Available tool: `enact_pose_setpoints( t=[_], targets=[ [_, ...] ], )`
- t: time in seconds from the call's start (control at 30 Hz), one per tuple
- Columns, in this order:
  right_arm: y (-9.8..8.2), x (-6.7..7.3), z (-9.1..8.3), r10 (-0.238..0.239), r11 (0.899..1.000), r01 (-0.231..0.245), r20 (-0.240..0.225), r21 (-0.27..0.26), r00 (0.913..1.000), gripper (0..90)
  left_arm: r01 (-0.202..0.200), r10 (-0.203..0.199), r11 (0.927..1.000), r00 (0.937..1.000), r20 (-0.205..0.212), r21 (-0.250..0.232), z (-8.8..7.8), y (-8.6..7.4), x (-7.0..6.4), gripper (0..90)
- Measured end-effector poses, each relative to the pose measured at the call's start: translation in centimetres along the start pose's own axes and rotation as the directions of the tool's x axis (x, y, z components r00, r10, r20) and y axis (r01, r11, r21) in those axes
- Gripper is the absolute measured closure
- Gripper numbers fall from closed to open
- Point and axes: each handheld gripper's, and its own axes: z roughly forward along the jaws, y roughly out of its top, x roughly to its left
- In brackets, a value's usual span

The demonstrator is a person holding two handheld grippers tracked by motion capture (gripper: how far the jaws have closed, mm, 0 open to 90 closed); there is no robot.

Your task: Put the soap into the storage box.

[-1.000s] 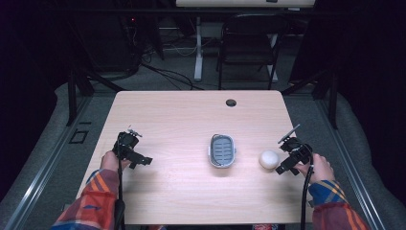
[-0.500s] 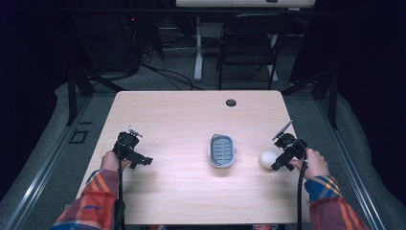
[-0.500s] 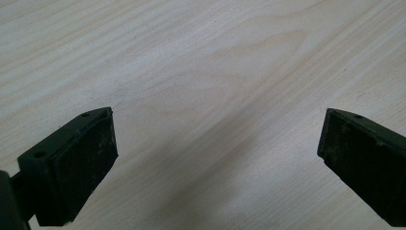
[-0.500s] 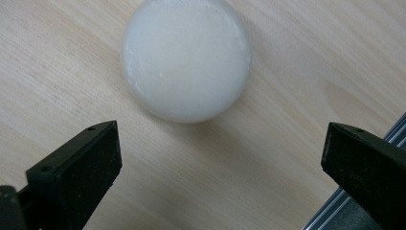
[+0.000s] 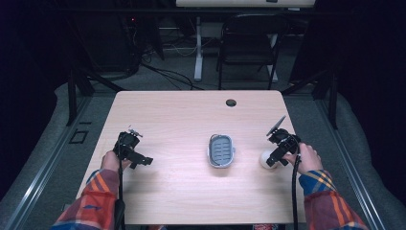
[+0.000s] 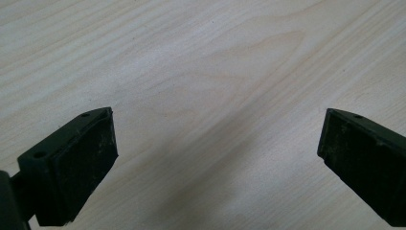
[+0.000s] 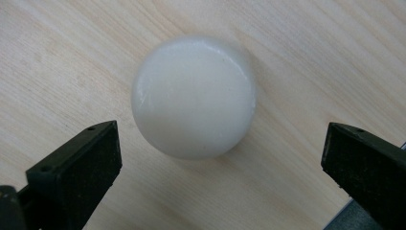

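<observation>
White and round, the soap puck point(image 7: 193, 96) sits on the desk point(image 5: 182, 120) between the right tongs' point(image 7: 220, 158) wide-spread jaws, untouched. From above, a grey dish point(image 5: 221, 150) lies just beside. Left tongs point(image 6: 218, 153) gape over bare wood.

White round soap point(image 7: 193, 97) — beside grey dish point(image 5: 221, 150).

Loads of bare table point(image 5: 172, 115) up top and in the middle; just the grey tray point(image 5: 221, 151) and white puck point(image 5: 265, 158) in the way.
</observation>
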Motion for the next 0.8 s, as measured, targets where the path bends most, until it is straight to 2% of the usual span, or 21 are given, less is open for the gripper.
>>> enact_pose_setpoints(
  t=[0.03, 0.07, 0.23, 0.43, 0.5, 0.53, 0.57, 0.6, 0.67, 0.7, 0.73, 0.8],
  targets=[
    [0.0, 0.2, 0.4, 0.035, 0.998, -0.035, -0.014, -0.046, 0.9993, 0.0, 0.000, 0.000, 1.0000, 1.0000, 0.000, 0.000, 0.0, 0.0, 0.0, 0.0],
    [0.2, 0.1, 0.2, 0.012, 1.000, -0.012, -0.005, -0.012, 0.9999, 0.0, 0.000, 0.000, 1.0000, 1.0000, 0.000, -0.001, 0.0, 0.0, 0.0, 0.0],
    [0.9, 0.1, 0.6, 0.010, 1.000, -0.010, -0.004, -0.012, 0.9999, 0.0, 0.000, 0.000, 1.0000, 1.0000, 0.002, 0.002, 0.1, 0.1, 0.0, 0.0],
    [1.7, 0.4, 1.0, -0.015, 1.000, 0.015, 0.004, 0.010, 0.9999, 0.0, 0.000, 0.000, 1.0000, 1.0000, 0.001, 0.000, 0.0, 0.0, 0.0, 0.0],
    [1.8, 0.6, 1.3, -0.011, 1.000, 0.011, 0.001, 0.007, 0.9999, 0.0, -0.001, 0.001, 1.0000, 1.0000, 0.001, -0.001, 0.0, 0.0, 0.0, 0.0],
    [1.8, 0.7, 1.6, 0.000, 1.000, 0.000, -0.005, -0.011, 1.0000, 0.0, 0.000, 0.000, 1.0000, 1.0000, 0.001, -0.002, 0.0, 0.0, 0.0, 0.0],
    [2.1, 0.7, 1.6, -0.024, 0.999, 0.024, 0.000, 0.023, 0.9997, 0.0, 0.000, 0.000, 1.0000, 1.0000, 0.001, -0.001, 0.0, 0.0, 0.0, 0.0],
    [2.1, 0.8, 1.8, -0.014, 1.000, 0.014, -0.002, 0.009, 0.9999, 0.0, 0.000, 0.000, 1.0000, 1.0000, 0.001, -0.002, 0.0, 0.0, 0.0, 0.0],
    [2.3, 0.8, 1.7, -0.035, 0.999, 0.034, 0.005, 0.042, 0.9994, 0.0, 0.001, -0.001, 1.0000, 1.0000, 0.001, -0.002, 0.0, 0.0, 0.0, 0.0],
    [2.1, 0.9, 2.1, -0.008, 1.000, 0.008, -0.005, -0.013, 1.0000, 0.0, 0.001, -0.001, 1.0000, 1.0000, 0.001, -0.001, 0.0, 0.0, 0.0, 0.0],
    [2.3, 0.9, 2.0, -0.017, 1.000, 0.017, 0.001, 0.023, 0.9999, 0.4, 0.000, 0.000, 1.0000, 1.0000, 0.001, -0.001, 0.0, 0.0, 0.0, 0.0],
    [2.3, 0.9, 2.0, -0.025, 0.999, 0.025, 0.001, 0.030, 0.9997, 1.3, 0.001, -0.001, 1.0000, 1.0000, 0.001, -0.001, 0.0, 0.0, 0.0, 0.0]
  ],
)
